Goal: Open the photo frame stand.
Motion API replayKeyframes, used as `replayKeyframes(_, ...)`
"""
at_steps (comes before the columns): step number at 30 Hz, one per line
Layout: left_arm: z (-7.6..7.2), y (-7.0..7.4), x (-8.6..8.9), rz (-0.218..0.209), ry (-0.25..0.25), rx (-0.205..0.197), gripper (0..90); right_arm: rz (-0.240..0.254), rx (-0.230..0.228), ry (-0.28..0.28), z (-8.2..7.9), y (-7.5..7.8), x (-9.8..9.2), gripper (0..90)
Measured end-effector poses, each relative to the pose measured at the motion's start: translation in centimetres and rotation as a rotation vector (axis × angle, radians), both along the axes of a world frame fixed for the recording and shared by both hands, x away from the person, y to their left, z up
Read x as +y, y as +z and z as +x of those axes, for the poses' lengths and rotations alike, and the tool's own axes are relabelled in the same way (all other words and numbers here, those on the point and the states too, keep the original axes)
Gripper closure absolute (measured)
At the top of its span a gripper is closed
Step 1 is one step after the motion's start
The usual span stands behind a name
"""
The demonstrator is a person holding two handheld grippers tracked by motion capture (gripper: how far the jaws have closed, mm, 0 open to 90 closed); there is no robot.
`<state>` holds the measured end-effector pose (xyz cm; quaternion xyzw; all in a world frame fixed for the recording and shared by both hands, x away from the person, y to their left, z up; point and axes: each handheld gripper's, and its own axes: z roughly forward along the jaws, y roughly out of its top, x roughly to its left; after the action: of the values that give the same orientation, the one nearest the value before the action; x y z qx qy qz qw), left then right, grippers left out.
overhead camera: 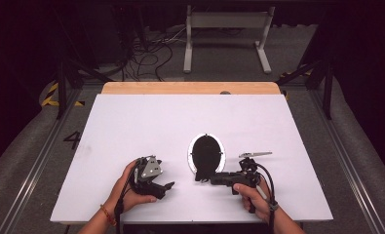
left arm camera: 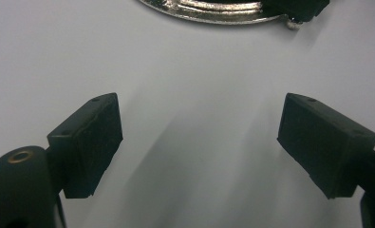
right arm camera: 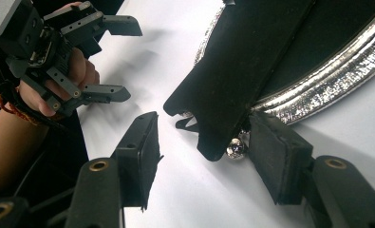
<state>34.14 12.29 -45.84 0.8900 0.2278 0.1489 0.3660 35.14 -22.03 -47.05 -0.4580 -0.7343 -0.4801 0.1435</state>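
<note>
While your right gripper (right arm camera: pixel 201 147) sits at the near end of the oval mirror (overhead camera: pixel 206 153), its fingers stand spread, the black stand flap (right arm camera: pixel 232 90) between them, one pad just beside it. Mirror lies face down on the counter (overhead camera: pixel 131 126), right of centre, toward the near edge. Your left gripper (left arm camera: pixel 199 142) rests left of it, fingers spread over bare counter, pinching nothing
</note>
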Motion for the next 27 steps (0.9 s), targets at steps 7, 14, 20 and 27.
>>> replayKeyframes(7,0.5,0.1,-0.9,0.007,-0.004,0.004,15.5,-0.021,-0.042,-0.001,0.1,0.5,0.5,40.8)
replayKeyframes(14,1.0,0.3,-2.3,0.011,-0.02,0.005,15.5,0.007,-0.049,-0.021,0.4,0.7,0.6,39.2)
replayKeyframes(20,1.5,0.3,-3.0,0.017,-0.012,-0.006,16.2,0.12,0.032,-0.056,0.3,-0.3,-0.1,39.8)
replayKeyframes(27,1.8,0.4,-3.3,0.004,-0.01,-0.018,16.1,0.067,0.037,-0.036,-0.1,-0.1,0.0,37.6)
